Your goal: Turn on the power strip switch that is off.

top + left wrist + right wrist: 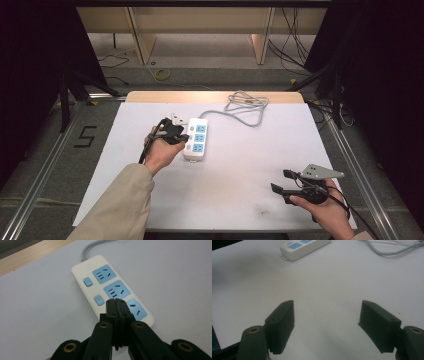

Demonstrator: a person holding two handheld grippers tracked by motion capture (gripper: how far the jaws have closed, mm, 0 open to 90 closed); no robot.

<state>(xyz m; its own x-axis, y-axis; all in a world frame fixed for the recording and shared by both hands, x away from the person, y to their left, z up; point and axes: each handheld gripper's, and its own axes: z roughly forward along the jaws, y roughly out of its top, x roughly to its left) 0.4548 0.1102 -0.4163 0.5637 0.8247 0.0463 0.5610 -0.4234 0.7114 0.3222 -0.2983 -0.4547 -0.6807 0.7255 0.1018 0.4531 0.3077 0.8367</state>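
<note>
My closed left claw [116, 305] covers the third switch of the power strip [110, 285], so I cannot tell whether it touches. In the right gripper view, the strip's far end and its grey cable [387, 250] are cut off.

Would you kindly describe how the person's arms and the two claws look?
Both claws are black with brass-coloured pivot rivets. The left claw trails a black cable; that arm wears a beige sleeve. The right claw carries a grey three-cornered plate.
</note>
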